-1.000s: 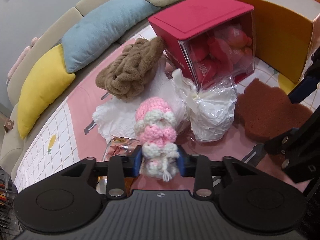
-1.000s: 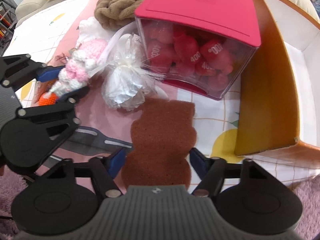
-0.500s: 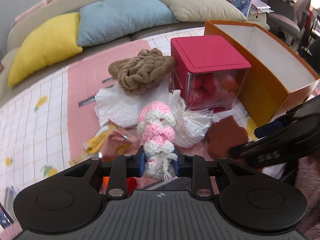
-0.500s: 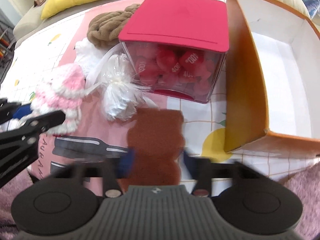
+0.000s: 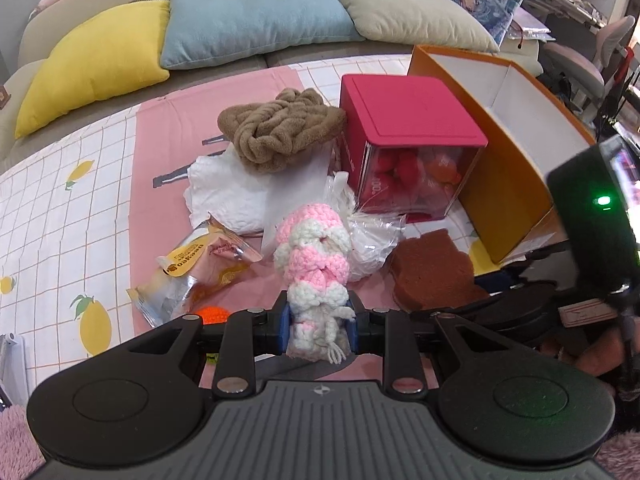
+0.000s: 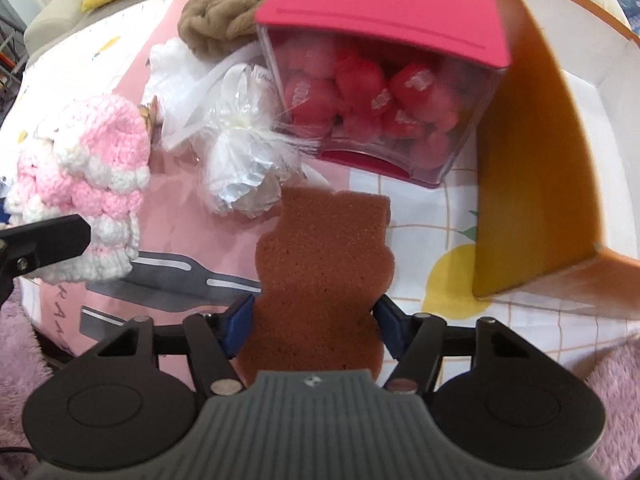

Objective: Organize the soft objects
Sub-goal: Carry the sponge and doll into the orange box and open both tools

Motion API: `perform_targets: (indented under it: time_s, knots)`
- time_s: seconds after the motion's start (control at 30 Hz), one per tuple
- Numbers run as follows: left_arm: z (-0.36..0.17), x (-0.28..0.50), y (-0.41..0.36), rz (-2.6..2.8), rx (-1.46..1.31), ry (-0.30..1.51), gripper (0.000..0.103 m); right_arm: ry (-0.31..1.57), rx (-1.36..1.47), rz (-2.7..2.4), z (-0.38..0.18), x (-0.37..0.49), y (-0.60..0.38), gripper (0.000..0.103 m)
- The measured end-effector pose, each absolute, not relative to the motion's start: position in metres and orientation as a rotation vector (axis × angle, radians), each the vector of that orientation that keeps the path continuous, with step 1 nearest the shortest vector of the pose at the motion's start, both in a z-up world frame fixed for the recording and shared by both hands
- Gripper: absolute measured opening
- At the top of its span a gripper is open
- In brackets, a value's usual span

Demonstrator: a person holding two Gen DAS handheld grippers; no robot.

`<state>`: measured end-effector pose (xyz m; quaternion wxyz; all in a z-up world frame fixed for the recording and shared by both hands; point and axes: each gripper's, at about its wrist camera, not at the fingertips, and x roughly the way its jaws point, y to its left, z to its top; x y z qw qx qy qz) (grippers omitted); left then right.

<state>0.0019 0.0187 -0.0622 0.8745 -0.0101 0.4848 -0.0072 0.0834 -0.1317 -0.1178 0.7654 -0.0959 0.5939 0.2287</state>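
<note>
Yarn doll point(image 5: 314, 268) squeezed in left hand-held gripper point(image 5: 319, 330); right hand-held gripper point(image 6: 314, 326), closing, half open around brown sponge point(image 6: 324, 264), not squeezing. Next: pinching sponge, carrying both into orange box point(image 6: 532, 184).

Black hand-held gripper point(image 5: 319, 326), blue pads point(image 5: 284, 322), silver screws.

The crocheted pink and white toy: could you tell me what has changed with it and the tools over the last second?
The left tool, shut on the crocheted toy, has lifted it off the table and rolled level. The right tool straddles the brown sponge; its jaws have just been closing on it. Red-lidded box, plastic bag and orange box stayed put.
</note>
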Motion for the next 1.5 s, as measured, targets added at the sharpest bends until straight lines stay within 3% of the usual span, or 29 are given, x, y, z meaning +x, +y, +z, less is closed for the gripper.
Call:
perform_targets:
  time_s: [0.27, 0.63, 0.9, 1.17, 1.5]
  knots:
    - [-0.035, -0.002, 0.013, -0.045, -0.026, 0.969, 0.030, 1.210, -0.103, 0.534, -0.056, 0.070, -0.168, 0.062]
    - [0.022, 0.044, -0.041, -0.237, 0.076, 0.817, 0.030, 0.929, -0.116, 0.423, 0.022, 0.099, -0.235, 0.062]
    - [0.038, 0.114, -0.099, -0.454, -0.086, 0.861, 0.030, 0.979, -0.040, 0.300, 0.014, 0.149, -0.310, 0.062]
    - [-0.021, 0.187, -0.130, -0.439, -0.289, 1.093, 0.030, 1.095, -0.047, 0.312, -0.028, 0.187, -0.333, 0.063]
    - [-0.068, 0.202, -0.143, -0.351, -0.244, 1.268, 0.030, 1.237, -0.063, 0.369, -0.076, 0.211, -0.330, 0.063]
